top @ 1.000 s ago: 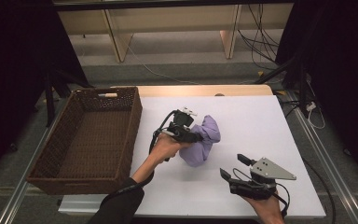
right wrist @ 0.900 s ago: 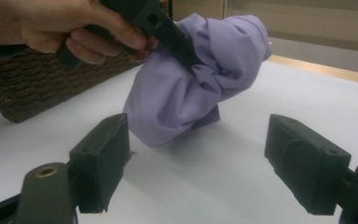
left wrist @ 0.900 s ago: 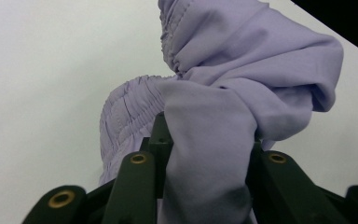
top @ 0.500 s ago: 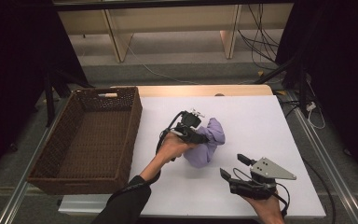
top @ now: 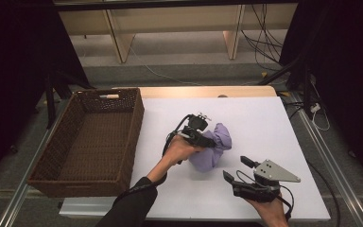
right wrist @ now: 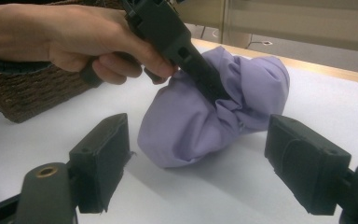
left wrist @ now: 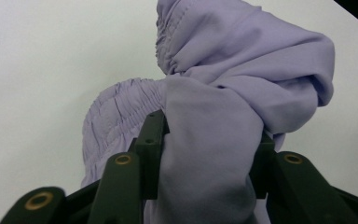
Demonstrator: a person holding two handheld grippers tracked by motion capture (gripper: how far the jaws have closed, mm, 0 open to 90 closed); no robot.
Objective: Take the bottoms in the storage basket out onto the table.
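**Bunched lilac cloth, left tongs already biting in**

The lilac cloth (top: 211, 147) sits crumpled in a ball mid-counter, right of the wicker basket (top: 87, 142). My left tongs (left wrist: 205, 154) are clamped on a thick fold of it, elastic hem bulging out past one jaw. My right tongs (right wrist: 205, 158) hang wide open just short of the bundle, holding nothing. If I'm lifting this toward the basket, I'd say keep the squeeze firm and go up slow, since that fat fold could slip. Bringing the right in under the loose side would probably stop it unrolling. White counter (top: 274, 118) otherwise bare around it.
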